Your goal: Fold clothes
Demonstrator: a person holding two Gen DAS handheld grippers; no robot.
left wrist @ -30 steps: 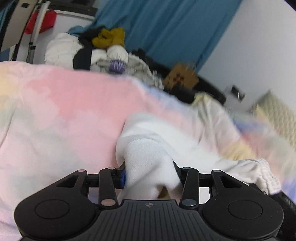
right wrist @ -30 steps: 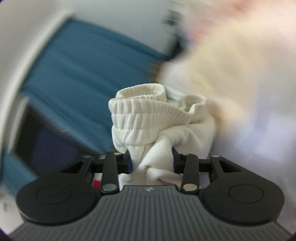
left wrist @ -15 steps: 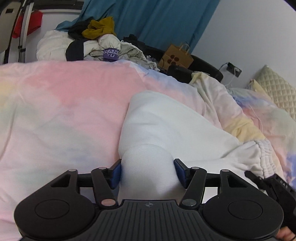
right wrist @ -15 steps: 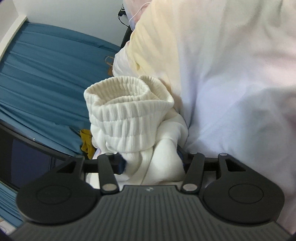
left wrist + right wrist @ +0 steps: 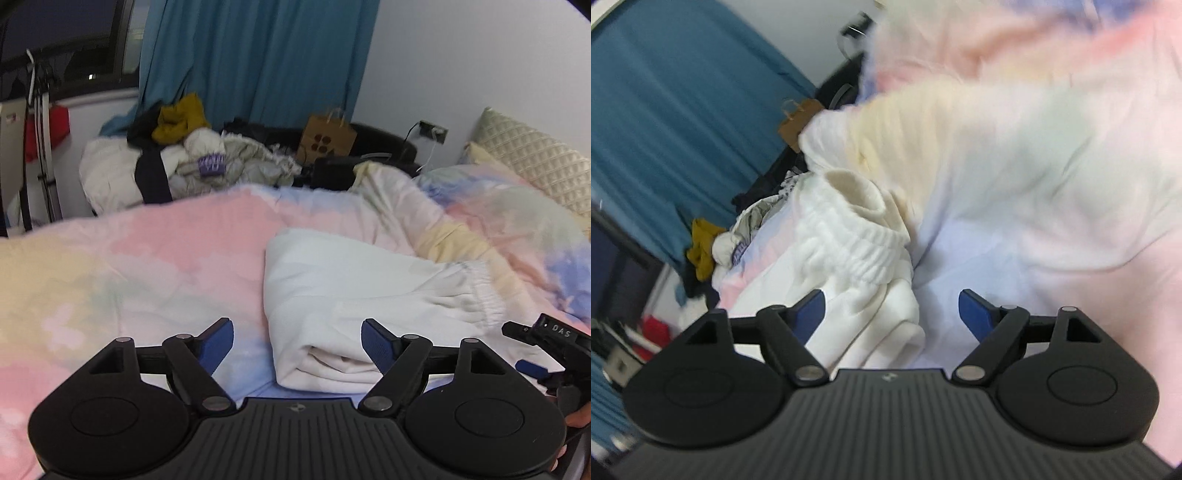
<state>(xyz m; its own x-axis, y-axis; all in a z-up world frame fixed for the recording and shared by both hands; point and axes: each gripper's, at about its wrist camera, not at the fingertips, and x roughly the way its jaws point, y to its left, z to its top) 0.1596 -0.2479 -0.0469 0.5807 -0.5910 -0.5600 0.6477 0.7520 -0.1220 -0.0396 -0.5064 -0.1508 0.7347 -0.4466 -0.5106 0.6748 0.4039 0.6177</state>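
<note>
Release on both sides: we note the left tool (image 5: 297,341) and right tool (image 5: 892,314) have just been opening, and both now stand with jaws wide, pads off the cloth. A second ago each pinched a bunch of the white sweatpants (image 5: 354,295); now the garment lies on the bed (image 5: 147,266), free of both. In the left wrist view the folded bundle sits just ahead of the left tool, nearer its right-hand pad, stacked layers showing at the near end and the elastic waistband (image 5: 480,291) toward the bed's pillow end. In the right wrist view the waistband (image 5: 864,236) lies between the right tool's open jaws, untouched.

We judge that this fold has been laid down; the bundle looks roughly rectangular, though the waistband end is still lumpy.

Writing: the other tool at the lower right edge of the left view carries "DAS" (image 5: 559,334). A purple label (image 5: 211,164) in the clothes pile beyond the bed's far edge is too blurred to read. The paper bag (image 5: 328,138) shows dots only.
</note>
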